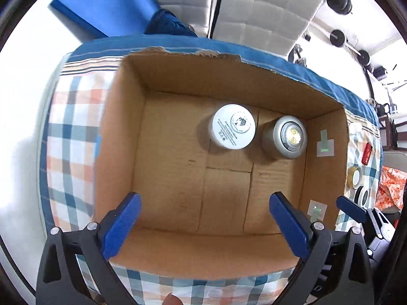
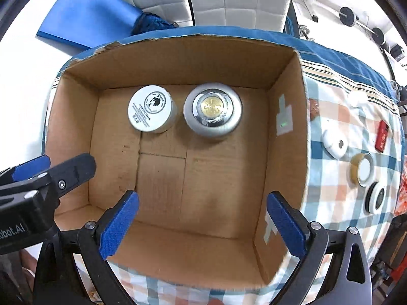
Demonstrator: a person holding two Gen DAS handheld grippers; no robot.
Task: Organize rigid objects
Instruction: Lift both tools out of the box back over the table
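"obot.AI" on the left gripper [image 2: 33, 175] body, fine print on white jar [image 2: 150, 108] lid unreadable

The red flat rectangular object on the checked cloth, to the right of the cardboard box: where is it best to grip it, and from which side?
Probably from straight above, with the claw closing across the two long edges of the red flat rectangular object. It lies flat on the checked cloth, and its short width should fit between the fingers. It lies apart from the white round puck, so both long sides look free.
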